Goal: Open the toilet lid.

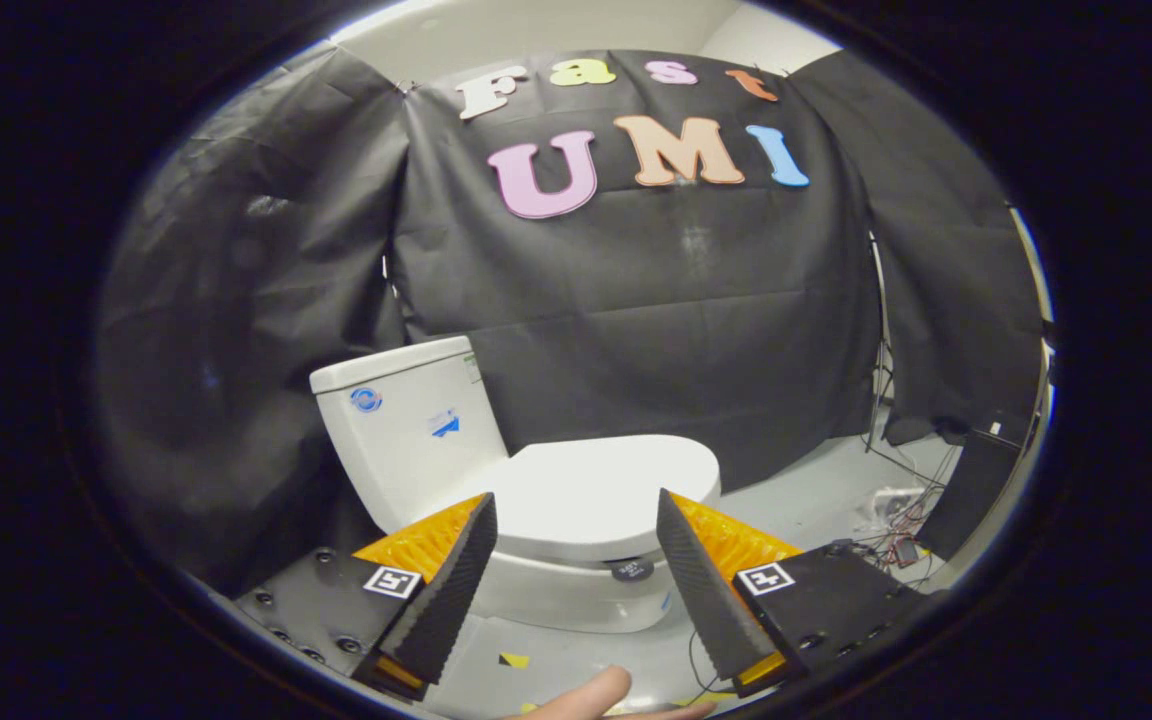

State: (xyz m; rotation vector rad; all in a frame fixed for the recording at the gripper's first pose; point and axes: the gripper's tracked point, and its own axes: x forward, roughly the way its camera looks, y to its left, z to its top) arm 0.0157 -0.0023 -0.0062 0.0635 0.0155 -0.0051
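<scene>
A white toilet stands on the floor ahead of me, its lid lying flat and closed over the bowl. Its white tank rises behind the lid against the black cloth wall. My gripper is open, with nothing between its fingers. The left finger and the right finger frame the lid's near side from a short distance, apart from it. A small dark round fitting sits on the bowl just under the lid's front edge.
A person's fingers show on the grey floor just below my gripper. Cables and small electronics lie on the floor to the right of the toilet, next to a dark box. A yellow-and-black floor marker lies between my fingers.
</scene>
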